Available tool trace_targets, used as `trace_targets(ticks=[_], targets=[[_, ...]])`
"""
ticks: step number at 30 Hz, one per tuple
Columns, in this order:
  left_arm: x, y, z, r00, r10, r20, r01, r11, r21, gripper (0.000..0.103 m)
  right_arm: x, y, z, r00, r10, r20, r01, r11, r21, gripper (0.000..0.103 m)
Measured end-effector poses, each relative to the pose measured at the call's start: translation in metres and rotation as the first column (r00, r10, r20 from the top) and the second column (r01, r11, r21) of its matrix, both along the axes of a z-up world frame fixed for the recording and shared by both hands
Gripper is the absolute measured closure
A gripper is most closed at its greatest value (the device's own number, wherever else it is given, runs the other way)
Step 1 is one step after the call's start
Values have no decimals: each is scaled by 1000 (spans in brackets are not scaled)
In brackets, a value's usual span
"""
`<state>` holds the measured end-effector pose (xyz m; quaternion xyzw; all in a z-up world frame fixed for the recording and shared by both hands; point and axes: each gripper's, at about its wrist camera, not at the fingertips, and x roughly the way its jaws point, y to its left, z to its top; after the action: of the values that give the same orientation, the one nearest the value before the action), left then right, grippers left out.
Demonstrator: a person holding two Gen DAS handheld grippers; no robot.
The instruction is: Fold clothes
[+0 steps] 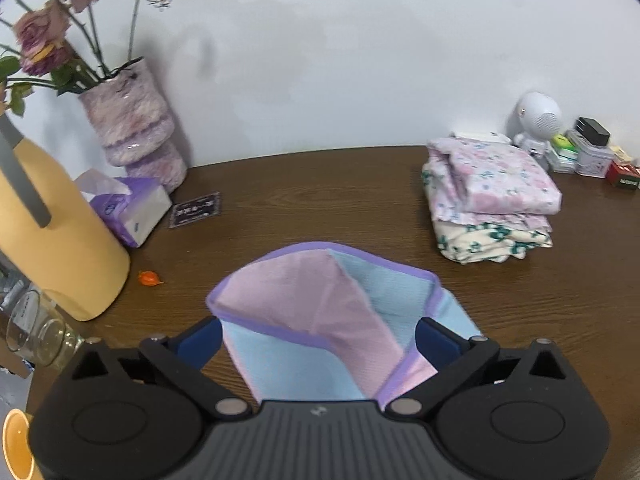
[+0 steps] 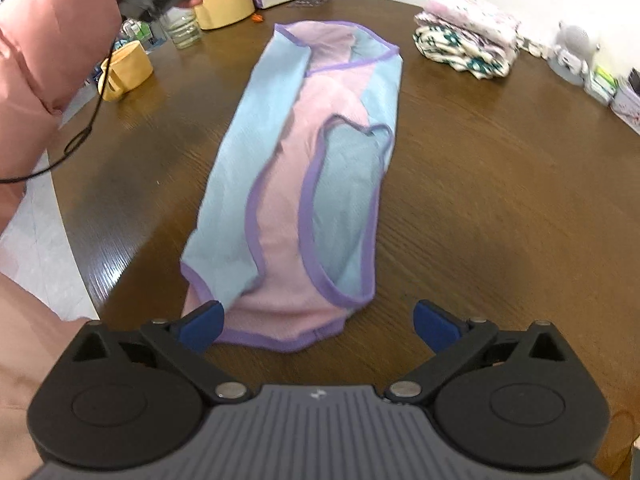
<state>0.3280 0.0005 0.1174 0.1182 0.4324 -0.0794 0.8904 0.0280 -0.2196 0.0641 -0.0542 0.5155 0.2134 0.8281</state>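
Garment: thin pink-and-blue knit top with purple binding (image 2: pixel 296 184), flat and lengthwise at mid-table, sides folded inward into a narrow strip, ready for a crosswise fold.
Left gripper (image 1: pixel 320 340): blue-padded jaws spread wide, straddling the far end of the garment, no pad pressing cloth.
Right gripper (image 2: pixel 318 324): jaws fully apart over the near hem, nothing clamped.
Surface: round dark wood-grain table (image 2: pixel 500 200), glossy.
Finished stack: folded floral cotton clothes (image 1: pixel 492 196), near the far right edge, clear of the work area.
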Motion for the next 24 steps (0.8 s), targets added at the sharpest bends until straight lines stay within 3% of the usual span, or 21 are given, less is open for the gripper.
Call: trace_targets(ticks=[5, 8, 12, 17, 19, 21, 24], targets=[[10, -36, -14, 994, -16, -107, 15, 1000, -10, 2, 6, -13, -14, 996, -31, -80, 30, 999, -10, 0], [20, -66, -25, 990, -25, -142, 29, 999, 31, 8, 21, -15, -19, 988, -53, -148, 54, 999, 6, 4], [33, -99, -44, 984, -25, -175, 35, 998, 54, 16, 37, -15, -24, 979, -53, -198, 58, 998, 21, 25], [54, -124, -74, 971, 2, -238, 13, 998, 61, 47, 51, -16, -32, 976, -29, -216, 39, 998, 44, 41], [62, -129, -83, 967, 16, -254, 1, 998, 67, 56, 55, -19, -34, 976, -33, -215, 44, 998, 47, 58], [68, -130, -90, 965, 33, -261, -15, 997, 70, 59, 57, -21, -36, 977, -37, -211, 49, 998, 49, 64], [78, -132, -97, 961, 58, -272, -41, 997, 68, 61, 58, -20, -39, 975, -20, -222, 32, 998, 52, 64]])
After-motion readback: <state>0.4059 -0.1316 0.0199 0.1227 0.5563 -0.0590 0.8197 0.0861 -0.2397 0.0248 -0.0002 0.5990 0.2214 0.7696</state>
